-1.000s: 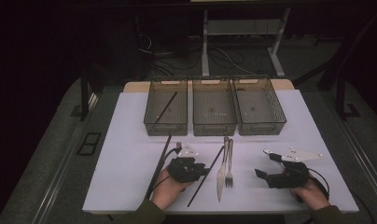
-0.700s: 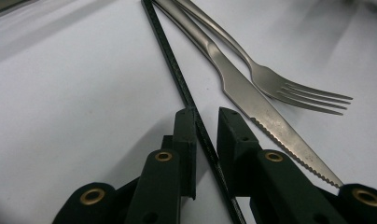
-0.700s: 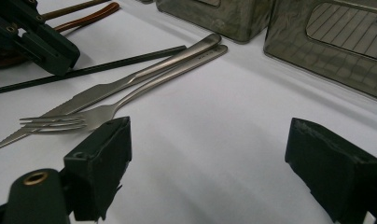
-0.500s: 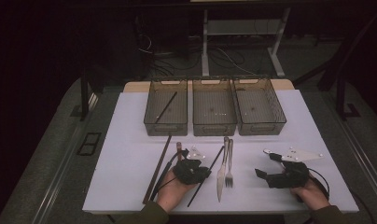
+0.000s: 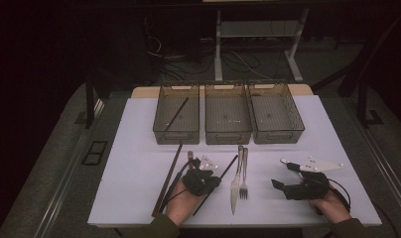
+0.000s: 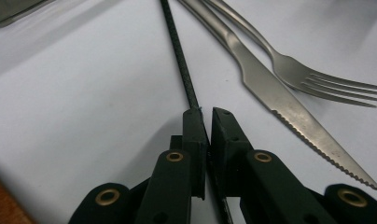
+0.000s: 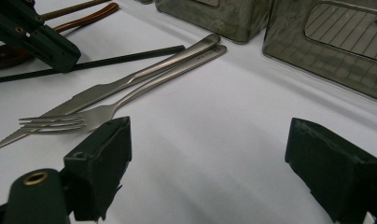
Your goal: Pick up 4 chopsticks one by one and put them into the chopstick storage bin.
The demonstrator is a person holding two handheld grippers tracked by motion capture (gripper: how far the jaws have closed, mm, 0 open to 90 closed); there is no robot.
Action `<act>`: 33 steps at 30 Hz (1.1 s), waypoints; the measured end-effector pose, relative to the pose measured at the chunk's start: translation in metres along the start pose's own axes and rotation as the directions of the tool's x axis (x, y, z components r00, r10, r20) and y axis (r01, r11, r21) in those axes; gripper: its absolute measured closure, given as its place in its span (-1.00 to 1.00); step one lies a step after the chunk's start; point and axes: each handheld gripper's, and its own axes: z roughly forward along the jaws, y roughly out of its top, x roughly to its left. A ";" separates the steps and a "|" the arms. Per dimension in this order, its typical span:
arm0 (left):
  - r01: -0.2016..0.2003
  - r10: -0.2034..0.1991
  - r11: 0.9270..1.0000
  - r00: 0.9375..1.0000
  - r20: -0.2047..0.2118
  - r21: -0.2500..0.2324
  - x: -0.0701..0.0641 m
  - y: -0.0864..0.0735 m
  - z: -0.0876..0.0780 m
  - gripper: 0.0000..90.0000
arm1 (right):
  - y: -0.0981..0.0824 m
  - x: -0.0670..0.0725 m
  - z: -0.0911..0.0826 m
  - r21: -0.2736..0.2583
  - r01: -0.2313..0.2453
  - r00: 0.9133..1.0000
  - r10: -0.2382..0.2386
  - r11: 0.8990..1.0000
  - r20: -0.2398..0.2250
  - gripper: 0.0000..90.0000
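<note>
Nearest the person, the left gripper point(image 5: 201, 179) sits low on the white worktop point(image 5: 129, 148), its fingers point(image 6: 194, 133) having just been closing and now pinched tight on the thin black chopstick point(image 6: 179, 56), which lies slanted on the worktop just left of the knife point(image 5: 235, 183) and fork point(image 5: 244, 174). To the right, well apart, the right gripper point(image 5: 300, 186) rests with its fingers point(image 7: 100, 161) spread wide and nothing between them. Farther off, a second black chopstick point(image 5: 167, 179) lies left of the left gripper, and beyond stand three mesh trays point(image 5: 228, 135) in a row, the left one holding another dark stick point(image 5: 176, 114).
</note>
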 end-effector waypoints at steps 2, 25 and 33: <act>0.013 -0.013 1.000 1.000 0.002 -0.002 0.000 -0.001 0.001 0.84 | 0.000 0.000 0.000 0.000 0.001 1.000 -0.001 1.000 0.001 -0.68; 0.067 -0.068 0.998 0.995 -0.072 -0.014 -0.008 -0.003 0.000 0.89 | 0.000 -0.001 0.000 0.004 0.004 1.000 -0.004 1.000 0.004 -0.68; 0.098 -0.100 0.995 0.993 -0.070 -0.037 -0.004 -0.003 -0.004 0.90 | 0.000 0.000 0.000 0.004 0.006 1.000 -0.006 1.000 0.004 -0.68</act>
